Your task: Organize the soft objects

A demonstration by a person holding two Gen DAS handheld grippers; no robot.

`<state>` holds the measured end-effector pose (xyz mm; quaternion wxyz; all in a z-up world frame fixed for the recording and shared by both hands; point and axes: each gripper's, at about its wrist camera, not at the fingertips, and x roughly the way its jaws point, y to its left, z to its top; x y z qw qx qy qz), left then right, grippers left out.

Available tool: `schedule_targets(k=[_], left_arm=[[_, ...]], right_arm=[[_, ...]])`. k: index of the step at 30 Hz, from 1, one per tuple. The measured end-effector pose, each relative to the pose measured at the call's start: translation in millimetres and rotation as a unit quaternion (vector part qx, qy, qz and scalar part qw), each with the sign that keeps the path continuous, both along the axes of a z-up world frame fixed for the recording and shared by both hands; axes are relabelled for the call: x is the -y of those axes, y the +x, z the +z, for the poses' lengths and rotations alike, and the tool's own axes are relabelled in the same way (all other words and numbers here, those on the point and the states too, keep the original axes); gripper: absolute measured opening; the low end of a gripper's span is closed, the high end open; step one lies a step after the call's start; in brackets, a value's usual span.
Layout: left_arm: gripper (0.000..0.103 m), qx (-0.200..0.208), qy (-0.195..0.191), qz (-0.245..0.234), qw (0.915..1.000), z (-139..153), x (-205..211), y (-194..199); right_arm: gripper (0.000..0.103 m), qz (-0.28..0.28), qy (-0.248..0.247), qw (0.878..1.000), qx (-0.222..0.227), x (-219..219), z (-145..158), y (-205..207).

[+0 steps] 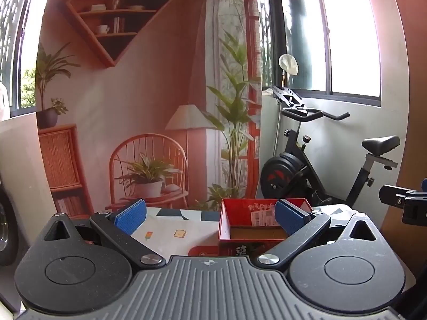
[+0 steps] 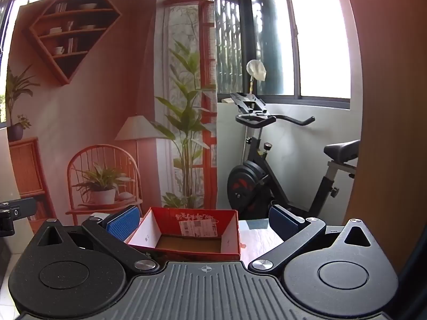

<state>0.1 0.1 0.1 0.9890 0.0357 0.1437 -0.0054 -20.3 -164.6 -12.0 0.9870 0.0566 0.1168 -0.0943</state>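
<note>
An open red cardboard box (image 1: 229, 226) stands on a table with a patterned cloth (image 1: 170, 229); its brown bottom shows nothing inside. My left gripper (image 1: 210, 214) is open wide above the cloth, its right blue pad in front of the box's right side. In the right wrist view the same red box (image 2: 232, 242) sits just ahead of my right gripper (image 2: 204, 222), which is open with nothing between its fingers. No soft objects are visible in either view.
A printed backdrop (image 1: 128, 101) of a room hangs behind the table. A black exercise bike (image 2: 269, 176) stands at the right under a window. A brown panel (image 2: 387, 133) fills the far right. The other gripper's body (image 1: 405, 202) shows at the right edge.
</note>
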Motion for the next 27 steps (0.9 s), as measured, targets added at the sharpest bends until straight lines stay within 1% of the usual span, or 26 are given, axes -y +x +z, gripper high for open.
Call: schedule_targets(k=[2,6,8,9,13,19,27], left_arm=[[0.103,-0.003,0.001,-0.001,1.0,0,0,0],[0.103,0.009,0.0,0.002,1.0,1,1,-6],[0.103,0.006,0.002,0.004,1.0,-10,2,-2],[0.103,-0.001,0.0,0.003,1.0,-5,1,0],[0.103,-0.002,-0.003,0.003,1.0,-7,1,0],[0.103,-0.006,0.0,0.006,1.0,-2,0,0],[0.103,-0.008,-0.003,0.005,1.0,-1,0,0]], right_arm=[[0.103,0.001,0.002,1.0,-0.004,1,0,0],[0.103,0.001,0.001,1.0,-0.002,2,0,0],[0.103,0.001,0.0,1.0,0.0,3,-1,-1],[0.103,0.001,0.0,1.0,0.0,2,0,-1],[0.103,0.001,0.0,1.0,-0.001,2,1,-1],[0.103,0.001,0.001,1.0,-0.002,2,1,0],[0.103,0.001,0.001,1.0,-0.001,1,2,0]])
